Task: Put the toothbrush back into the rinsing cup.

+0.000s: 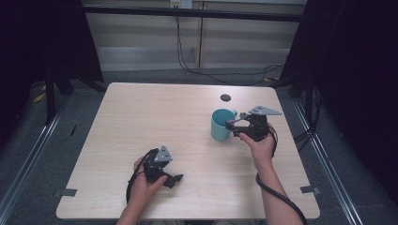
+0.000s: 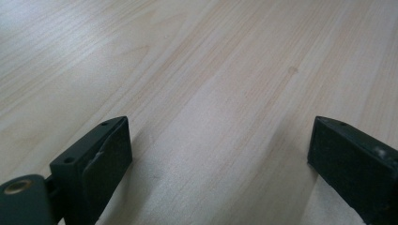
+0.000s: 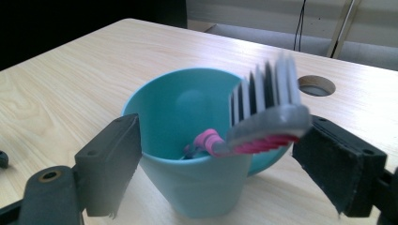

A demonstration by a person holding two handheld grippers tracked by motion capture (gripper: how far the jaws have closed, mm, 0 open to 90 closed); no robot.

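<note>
The table [image 1: 155,117] is bare from nine to twelve o'clock, so a hand can pass there. The cup [image 1: 220,125] with a toothbrush [image 3: 263,126] stands in the way at two o'clock, a small hole [image 1: 225,97] just behind it.

light: even on table [image 1: 141,117] — dark surrounds | blur: toothbrush head [image 3: 267,115] — soft

A light wood-grain table [image 1: 155,117] is seen on a grey floor [image 1: 70,101]. A round dark hole [image 1: 225,97] is set into the tabletop toward the far right. Grey tape pieces are stuck at the near left [image 1: 68,192] and near right [image 1: 310,190] edges. Black cables [image 1: 187,65] are hung down the pale far wall and laid along the floor. Metal rails [image 1: 28,159] are run along the floor at left and right. Dark curtains [image 1: 361,70] are hung on both sides.
</note>
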